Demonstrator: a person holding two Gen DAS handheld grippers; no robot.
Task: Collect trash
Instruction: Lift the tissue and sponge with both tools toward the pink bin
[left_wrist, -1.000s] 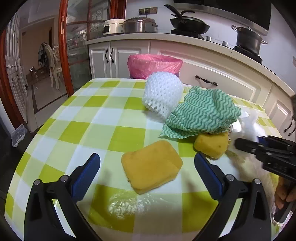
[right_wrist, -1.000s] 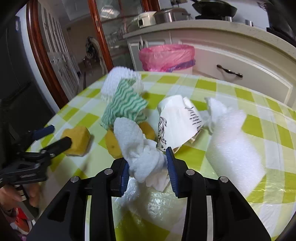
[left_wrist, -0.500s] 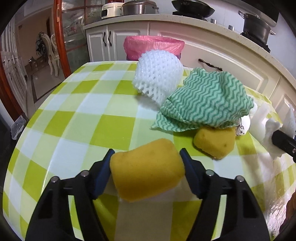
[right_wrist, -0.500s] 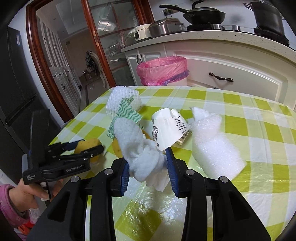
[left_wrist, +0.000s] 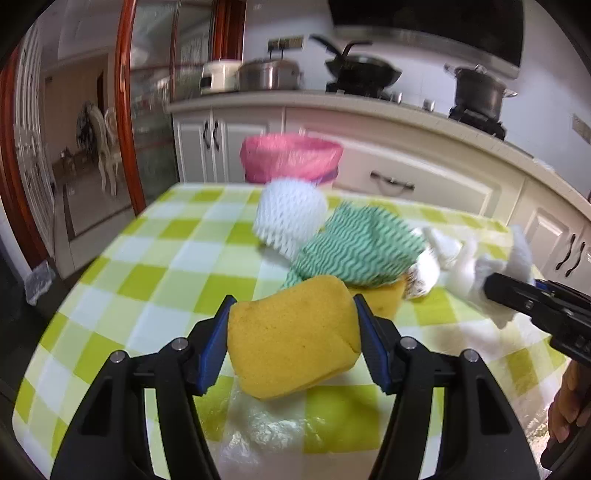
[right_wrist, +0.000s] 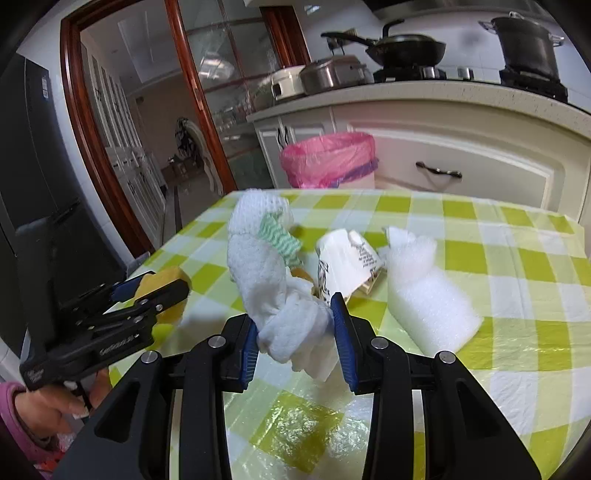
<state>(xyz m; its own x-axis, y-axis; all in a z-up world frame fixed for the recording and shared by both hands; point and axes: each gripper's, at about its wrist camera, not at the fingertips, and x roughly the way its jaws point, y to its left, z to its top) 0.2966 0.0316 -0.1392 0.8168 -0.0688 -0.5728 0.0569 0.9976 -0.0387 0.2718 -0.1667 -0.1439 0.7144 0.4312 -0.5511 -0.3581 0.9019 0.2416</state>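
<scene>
My left gripper is shut on a yellow sponge and holds it above the checked table. My right gripper is shut on a crumpled white paper towel, also lifted; it shows at the right of the left wrist view. On the table lie a white foam net, a green wavy cloth, a second yellow sponge, a crushed paper cup and a white foam sheet. A bin with a pink bag stands beyond the table's far edge.
White kitchen cabinets and a counter with pots run behind the bin. A glass door with a red-brown frame is at the left. The left gripper shows at the left of the right wrist view.
My left gripper moved onto the yellow sponge, shut on it and lifted it. My right gripper rose with the paper towel held.
</scene>
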